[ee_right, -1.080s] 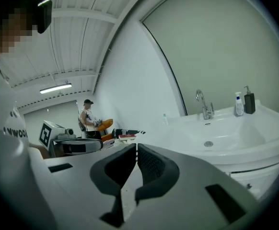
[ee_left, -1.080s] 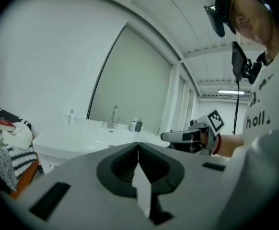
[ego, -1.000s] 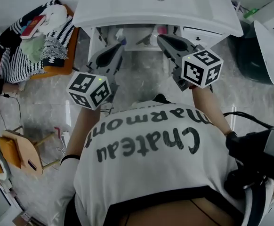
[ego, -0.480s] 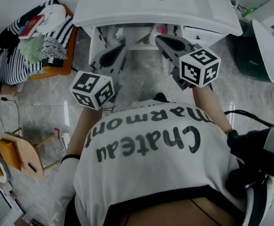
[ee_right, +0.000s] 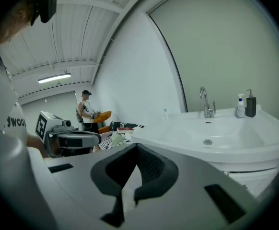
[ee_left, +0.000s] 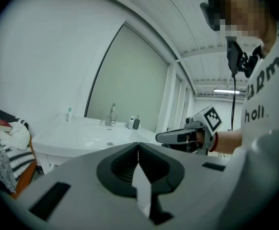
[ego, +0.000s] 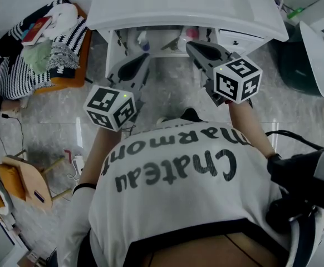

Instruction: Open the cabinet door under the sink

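The white sink (ego: 184,7) stands at the top of the head view. Below it the cabinet (ego: 163,42) shows a dark open inside with a shelf and small bottles (ego: 145,38). A white panel (ego: 111,50) stands at its left edge, and a white front with a small knob (ego: 237,40) is at its right. My left gripper (ego: 143,57) is shut, empty, and points at the opening's left part. My right gripper (ego: 191,45) is shut and empty just before the opening's right part. Neither touches the cabinet. The left gripper view shows the sink (ee_left: 94,137) and the right gripper (ee_left: 180,137).
Striped clothes (ego: 37,46) are heaped on an orange seat at the left. A wooden stool (ego: 25,179) stands on the marble floor. A dark bin (ego: 295,63) and a white lid (ego: 320,52) are at the right. A faucet (ee_right: 205,102) and soap bottles (ee_right: 250,104) stand on the sink. A person (ee_right: 86,110) stands far back.
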`<act>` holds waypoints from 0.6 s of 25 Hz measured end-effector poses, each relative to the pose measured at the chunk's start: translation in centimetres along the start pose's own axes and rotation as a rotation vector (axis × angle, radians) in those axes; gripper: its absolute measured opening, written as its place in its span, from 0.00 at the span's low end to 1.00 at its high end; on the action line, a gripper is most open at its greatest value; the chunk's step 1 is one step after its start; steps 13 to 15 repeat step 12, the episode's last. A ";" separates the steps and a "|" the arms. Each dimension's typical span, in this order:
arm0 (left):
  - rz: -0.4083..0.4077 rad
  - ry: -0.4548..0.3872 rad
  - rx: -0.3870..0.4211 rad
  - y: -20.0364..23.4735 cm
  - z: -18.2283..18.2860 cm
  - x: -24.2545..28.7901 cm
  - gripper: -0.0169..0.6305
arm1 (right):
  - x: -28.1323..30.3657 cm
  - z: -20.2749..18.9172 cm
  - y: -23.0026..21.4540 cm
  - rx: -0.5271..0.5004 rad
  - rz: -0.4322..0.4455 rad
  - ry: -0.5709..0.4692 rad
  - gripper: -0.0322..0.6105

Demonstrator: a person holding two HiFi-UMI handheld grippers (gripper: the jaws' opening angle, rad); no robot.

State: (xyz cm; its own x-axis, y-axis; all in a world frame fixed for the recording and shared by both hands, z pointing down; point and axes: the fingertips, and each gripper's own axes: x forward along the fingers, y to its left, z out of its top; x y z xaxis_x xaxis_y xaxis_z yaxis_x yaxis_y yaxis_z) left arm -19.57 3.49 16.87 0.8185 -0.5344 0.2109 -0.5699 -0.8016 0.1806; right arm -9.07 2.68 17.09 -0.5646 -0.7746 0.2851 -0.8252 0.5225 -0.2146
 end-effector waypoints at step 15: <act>0.026 -0.022 -0.042 0.8 -0.8 -0.3 0.04 | 1.0 -1.1 -0.1 -0.001 0.022 0.005 0.07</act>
